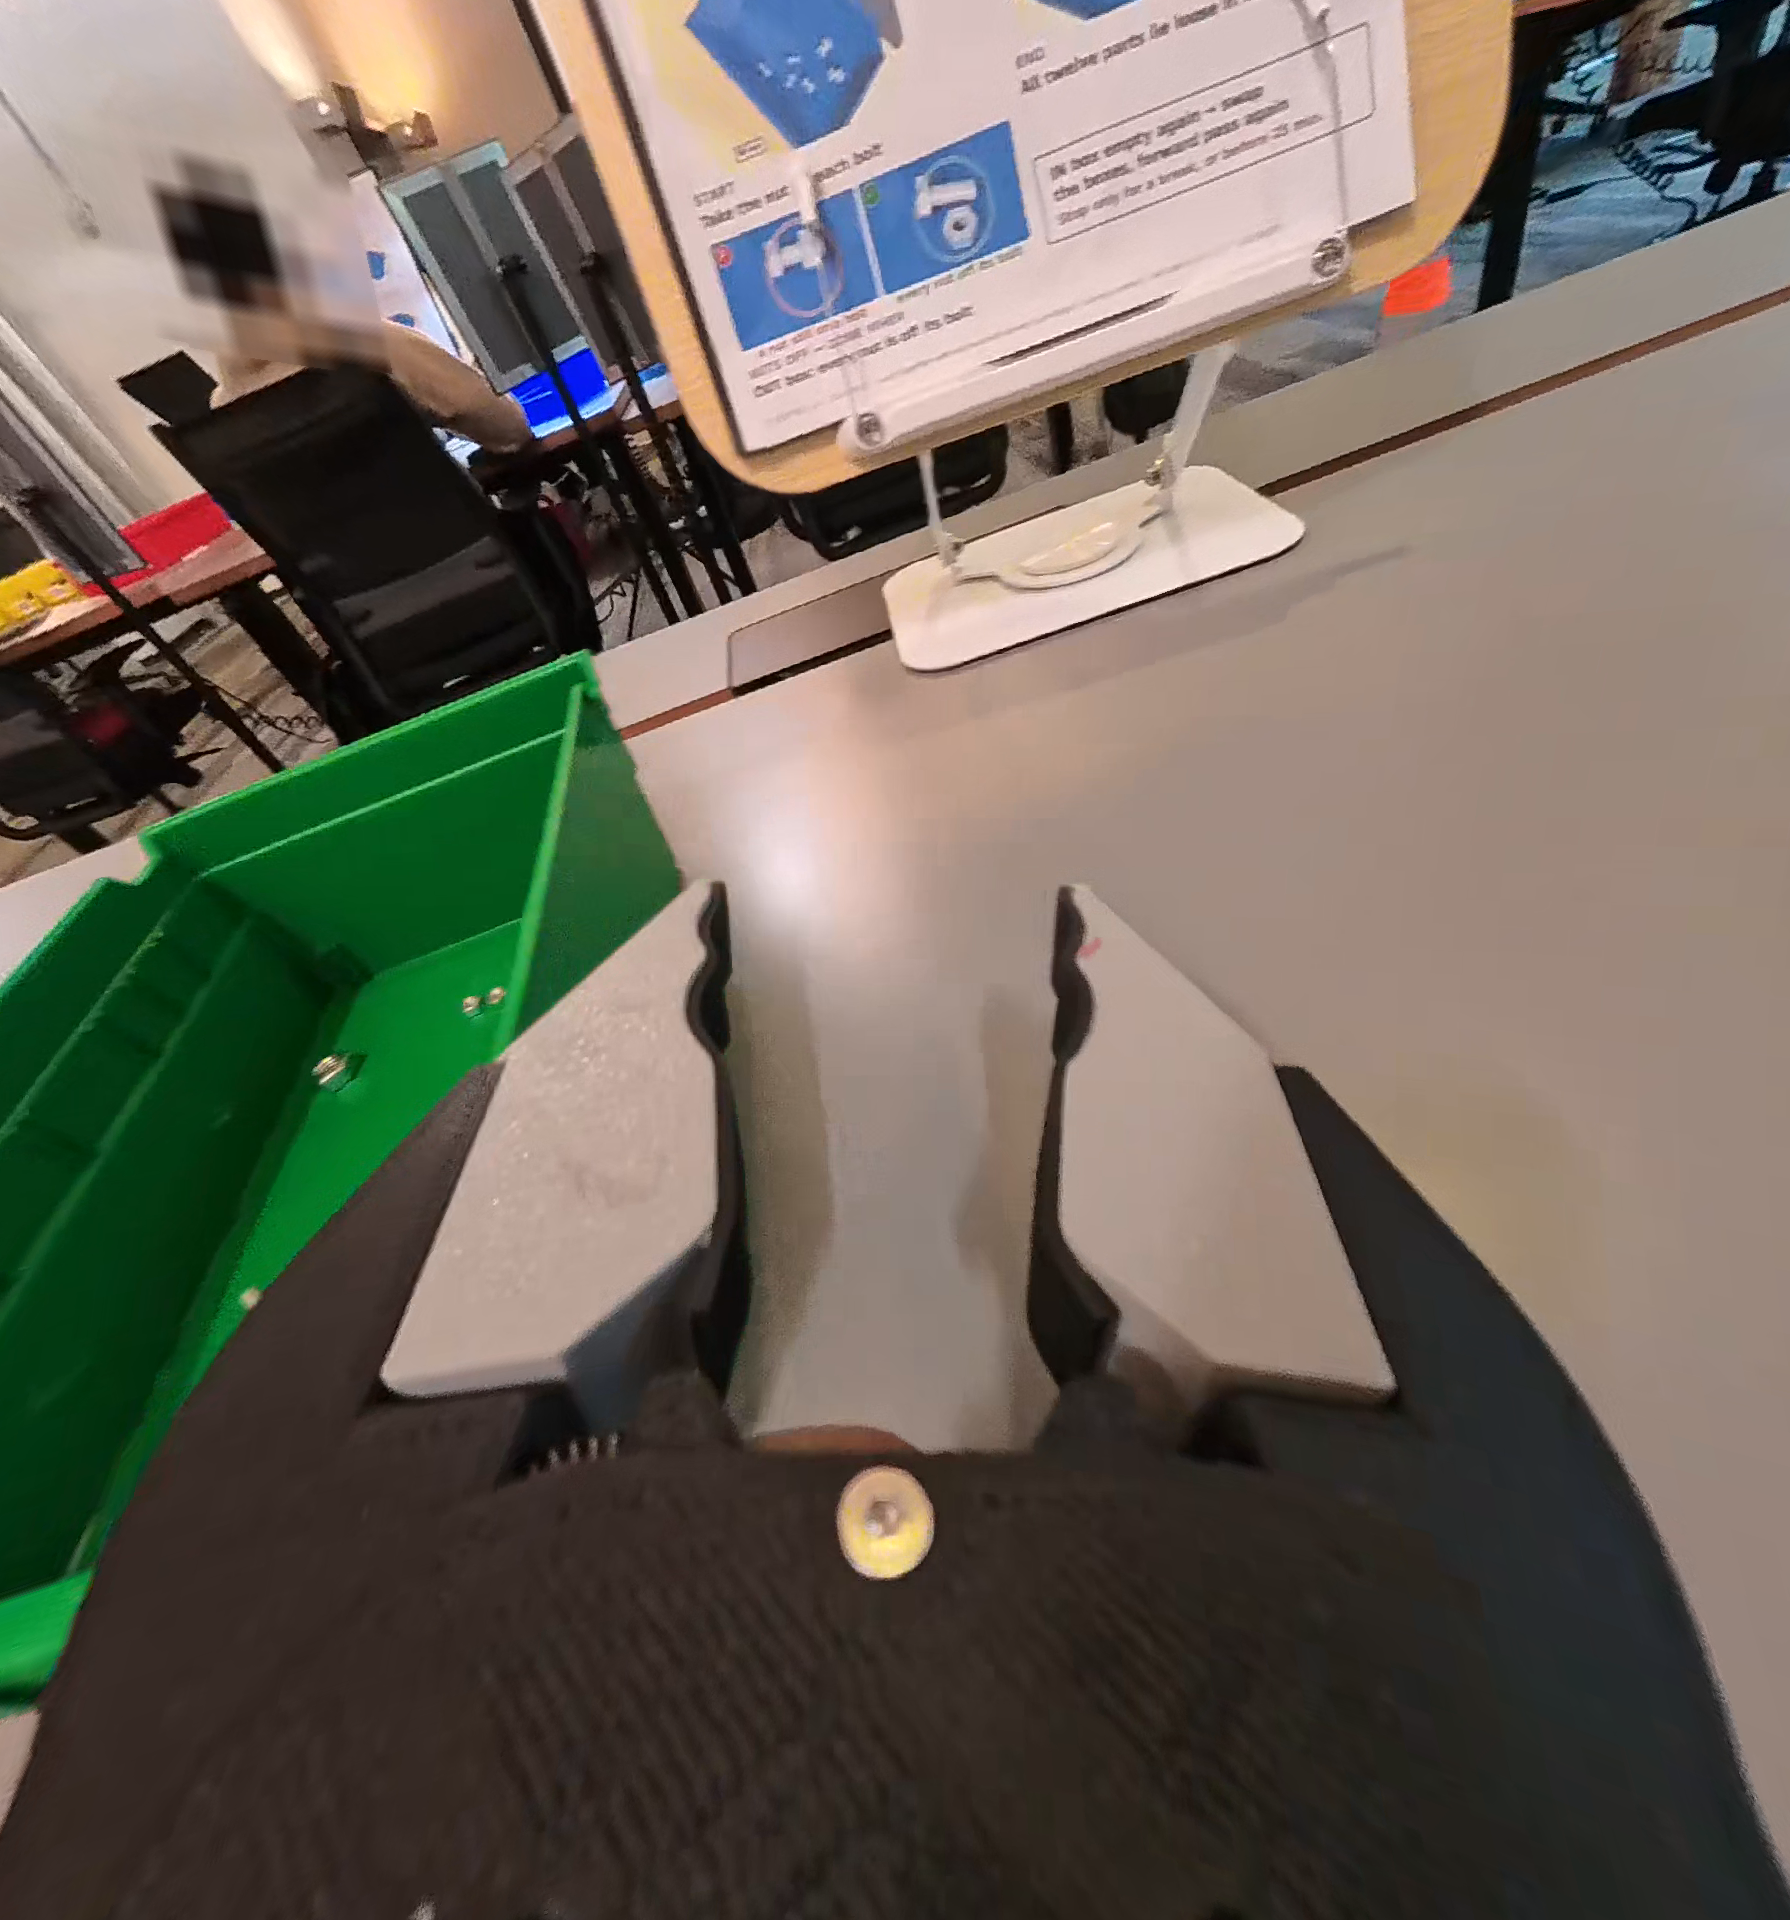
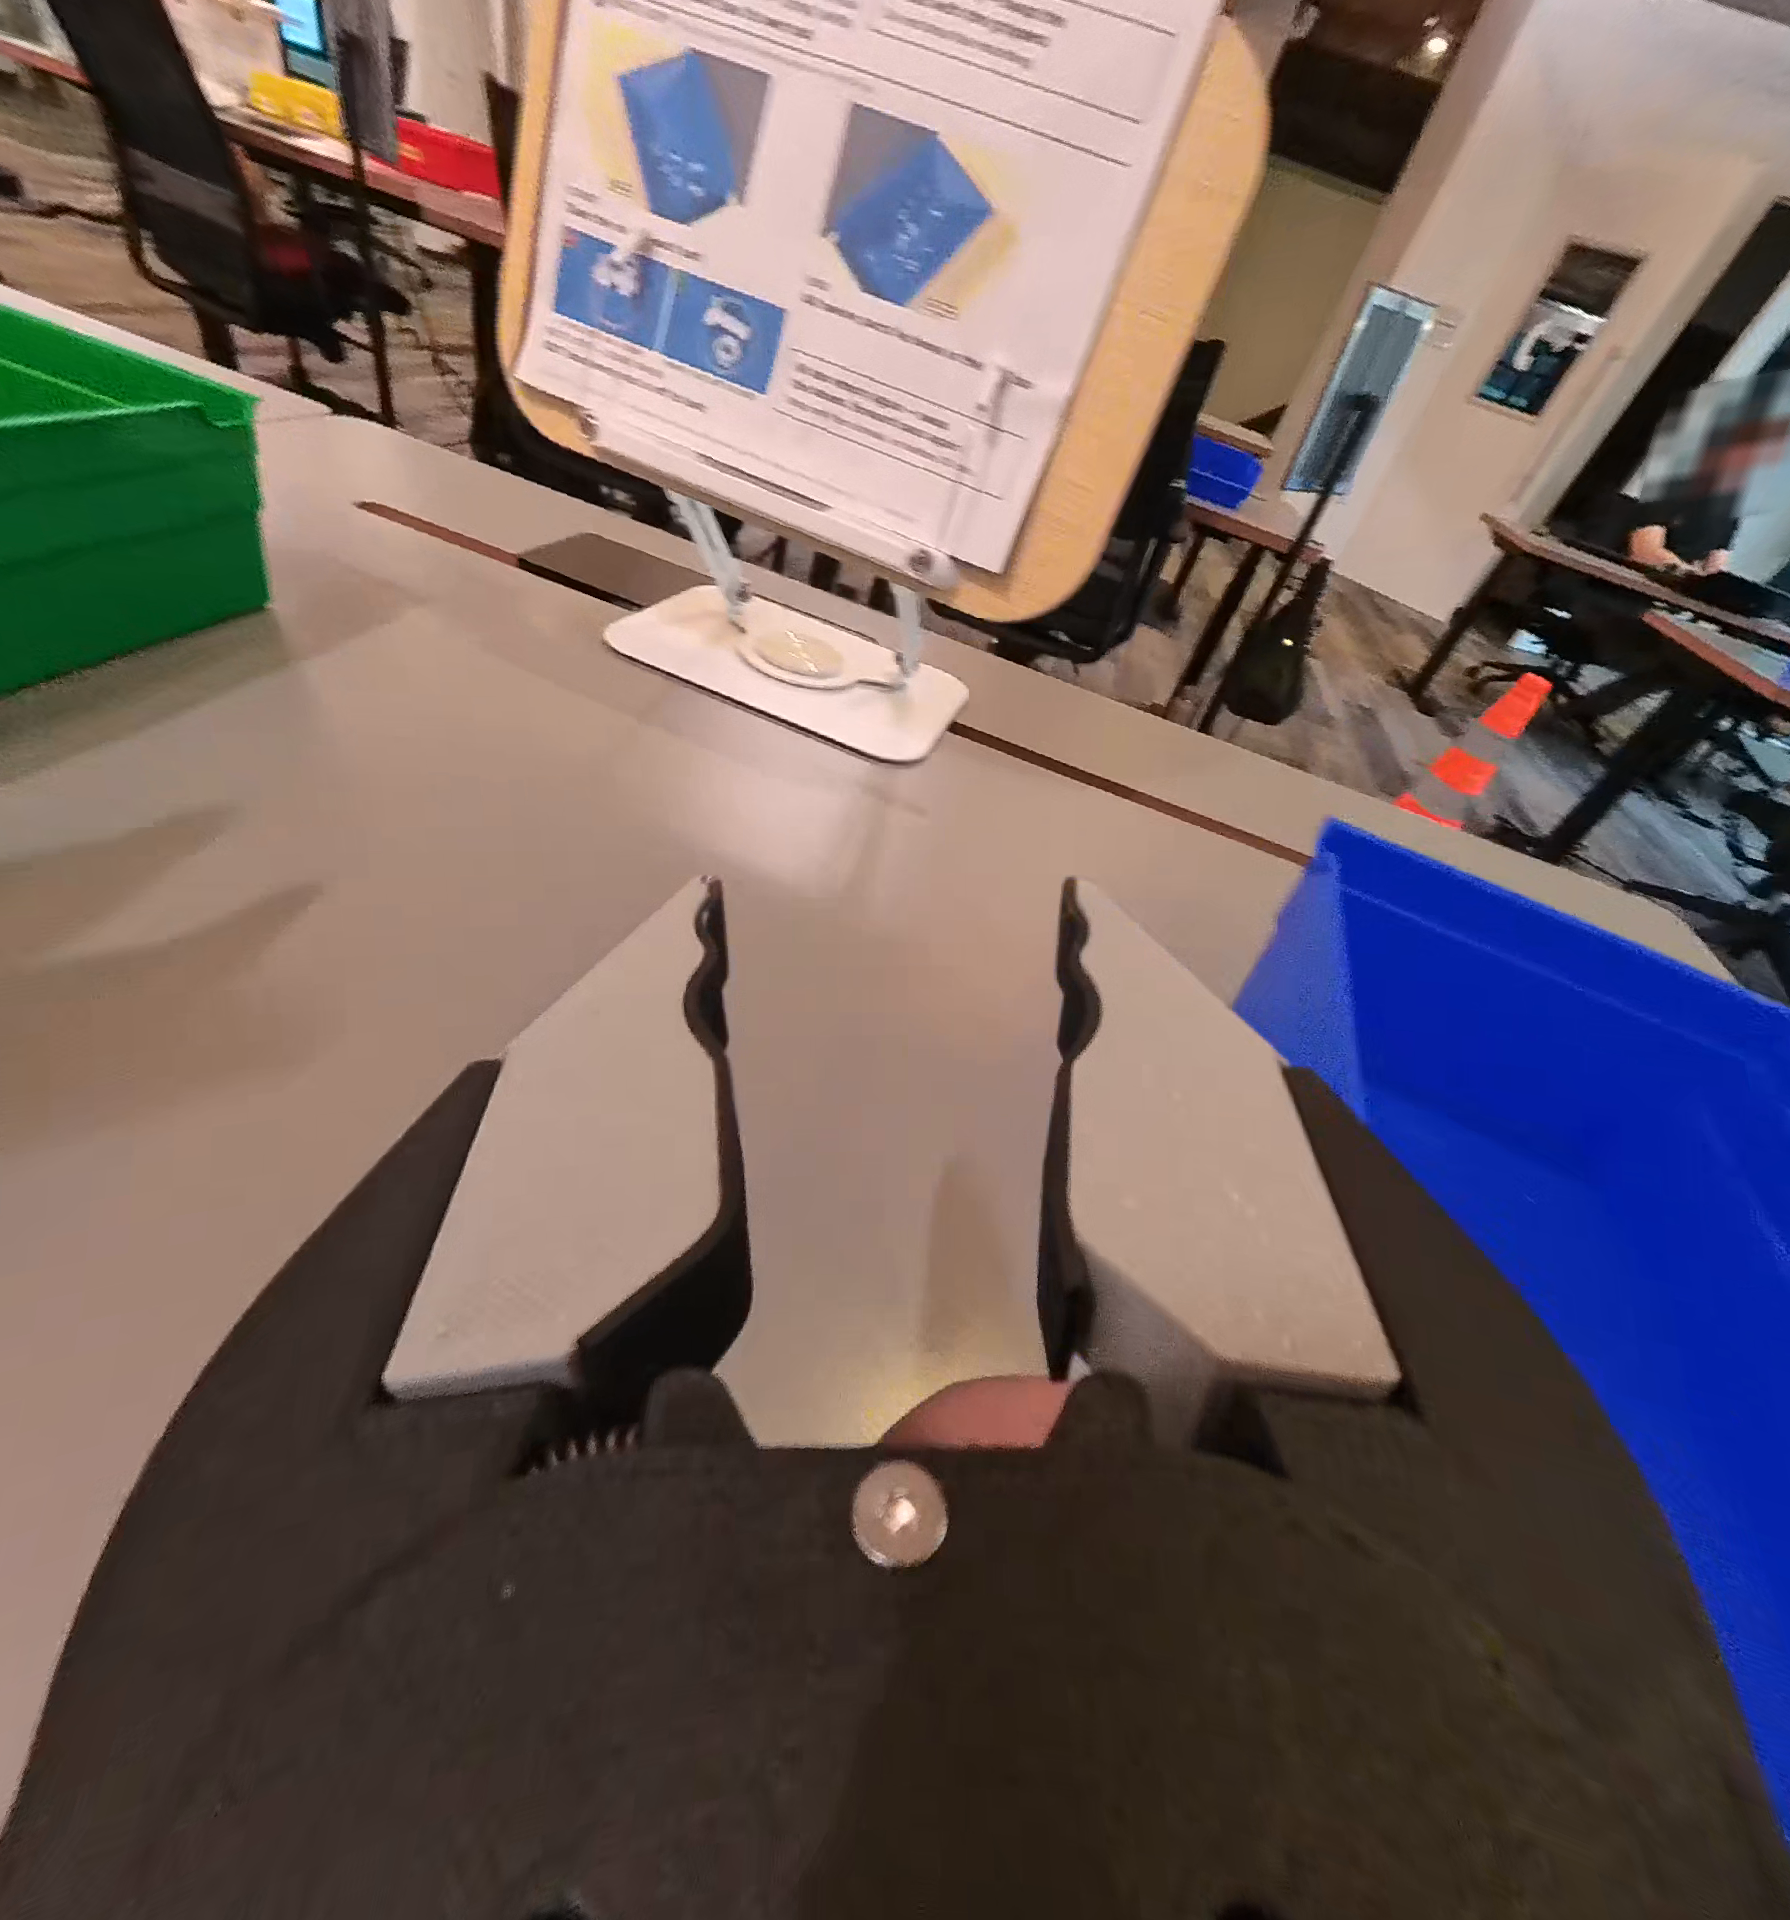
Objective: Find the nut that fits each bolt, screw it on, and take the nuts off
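My left gripper is open and empty above the grey table, just right of a green bin. A few small metal nuts and a pair of smaller ones lie on the bin's floor. My right gripper is open and empty over the table, just left of a blue bin. The blue bin's inside is hidden. The green bin also shows at the far left in the right wrist view. No bolt is visible.
An instruction sheet on a wooden board with a white stand rises at the table's far edge, also in the right wrist view. Beyond are chairs, desks, seated people and an orange cone.
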Action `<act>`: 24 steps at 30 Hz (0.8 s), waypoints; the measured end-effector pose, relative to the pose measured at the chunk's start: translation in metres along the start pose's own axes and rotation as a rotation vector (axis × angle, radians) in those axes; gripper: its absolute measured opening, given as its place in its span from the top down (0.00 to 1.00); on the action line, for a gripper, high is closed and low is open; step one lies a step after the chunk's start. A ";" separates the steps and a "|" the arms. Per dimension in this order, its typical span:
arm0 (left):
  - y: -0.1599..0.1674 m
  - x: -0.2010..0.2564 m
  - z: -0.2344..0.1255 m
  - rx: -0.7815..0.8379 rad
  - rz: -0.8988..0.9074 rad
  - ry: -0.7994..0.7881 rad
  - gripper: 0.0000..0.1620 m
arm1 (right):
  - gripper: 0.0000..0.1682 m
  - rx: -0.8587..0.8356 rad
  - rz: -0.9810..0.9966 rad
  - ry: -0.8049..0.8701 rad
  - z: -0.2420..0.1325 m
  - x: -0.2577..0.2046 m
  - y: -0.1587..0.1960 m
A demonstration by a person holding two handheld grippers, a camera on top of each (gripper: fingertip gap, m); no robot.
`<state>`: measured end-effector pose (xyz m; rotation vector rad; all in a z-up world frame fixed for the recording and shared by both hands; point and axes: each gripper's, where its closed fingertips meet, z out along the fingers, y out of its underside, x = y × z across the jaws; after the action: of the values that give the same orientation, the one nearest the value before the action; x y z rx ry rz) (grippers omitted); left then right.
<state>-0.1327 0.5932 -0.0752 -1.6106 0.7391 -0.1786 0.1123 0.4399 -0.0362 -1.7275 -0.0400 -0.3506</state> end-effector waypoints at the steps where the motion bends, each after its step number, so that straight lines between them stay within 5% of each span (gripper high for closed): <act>1: 0.000 0.005 0.005 -0.003 0.002 0.010 0.63 | 0.64 0.000 -0.009 -0.015 0.007 -0.007 -0.002; 12: 0.010 0.027 0.058 -0.059 -0.018 0.050 0.63 | 0.62 -0.076 -0.093 -0.123 0.085 -0.060 0.004; 18: -0.009 0.036 0.088 0.051 -0.152 0.171 0.63 | 0.62 -0.103 -0.151 -0.125 0.131 -0.070 0.023; 24: -0.013 0.027 0.124 0.053 -0.112 0.126 0.64 | 0.62 -0.061 -0.159 -0.150 0.140 -0.079 0.034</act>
<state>-0.0435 0.6819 -0.0958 -1.6022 0.7346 -0.3814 0.0739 0.5825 -0.1089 -1.8136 -0.2793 -0.3405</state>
